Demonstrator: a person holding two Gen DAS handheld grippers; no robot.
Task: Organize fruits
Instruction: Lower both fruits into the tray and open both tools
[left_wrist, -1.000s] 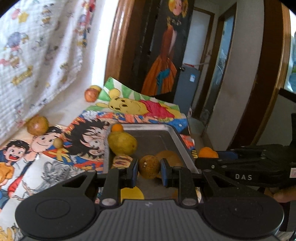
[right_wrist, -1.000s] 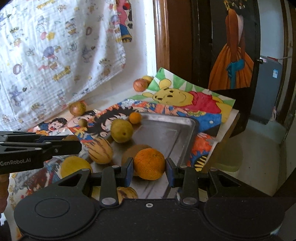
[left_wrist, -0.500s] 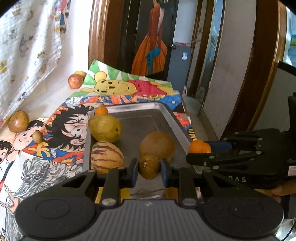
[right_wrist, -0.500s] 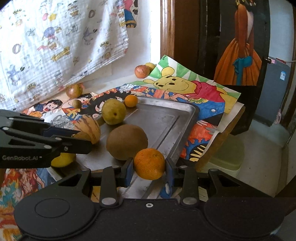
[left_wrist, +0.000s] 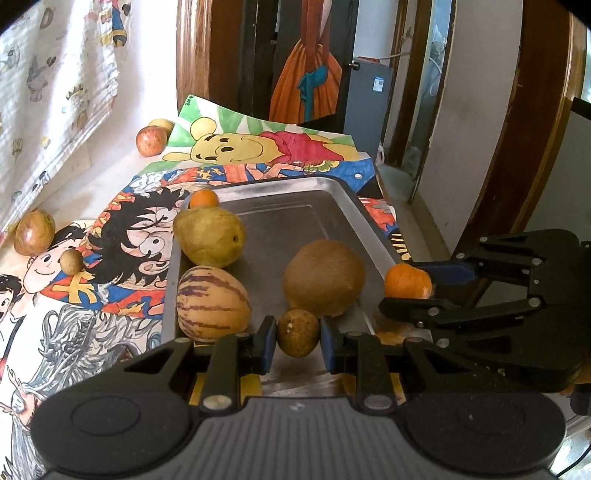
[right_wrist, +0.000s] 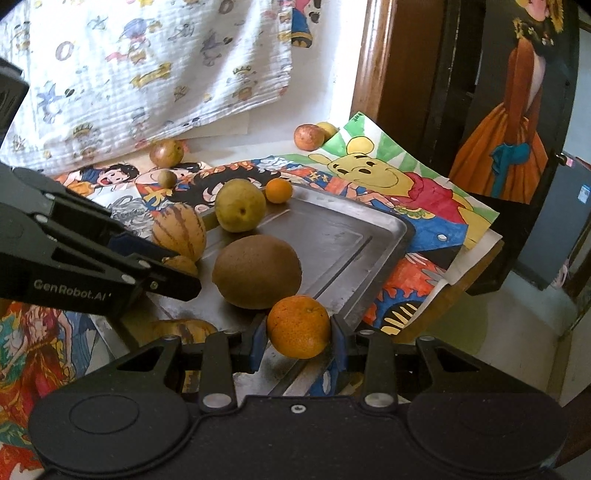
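Through your left wrist camera, your left gripper (left_wrist: 298, 338) is clamped on a small round brown fruit (left_wrist: 297, 333), held over the near end of the shallow rectangular metal tray (left_wrist: 334, 195). On that tray lie a large brown oval fruit (left_wrist: 324, 277) just beyond the held fruit, a striped cream-and-purple melon-like fruit (left_wrist: 213, 302) at the tray's near left edge, a yellow-green pear-shaped fruit (left_wrist: 209, 236) farther along that edge, and a small orange citrus (left_wrist: 203, 198) at the tray's far left corner. Off the tray's right edge, your right gripper (left_wrist: 406, 293) grips a round orange fruit (left_wrist: 407, 282). Left of the tray, on the colourful cartoon-print sheets (left_wrist: 122, 236), sit a tiny brown ball-shaped fruit (left_wrist: 71, 261) and a brown-red oval fruit (left_wrist: 34, 233); a red apple (left_wrist: 151, 140) rests beyond the tray's far left corner.

Through your right wrist camera, your right gripper (right_wrist: 298, 335) holds the round orange fruit (right_wrist: 298, 326) tight between both fingers, above the metal tray's (right_wrist: 388, 229) near right rim and touching-close to the large brown oval fruit (right_wrist: 257, 271). Your left gripper (right_wrist: 177, 273) reaches in over the tray's left side, its small round brown fruit (right_wrist: 181, 264) mostly hidden by the fingers. The striped fruit (right_wrist: 179, 230), pear-shaped fruit (right_wrist: 240, 210) and small citrus (right_wrist: 279, 190) line the tray's left edge.
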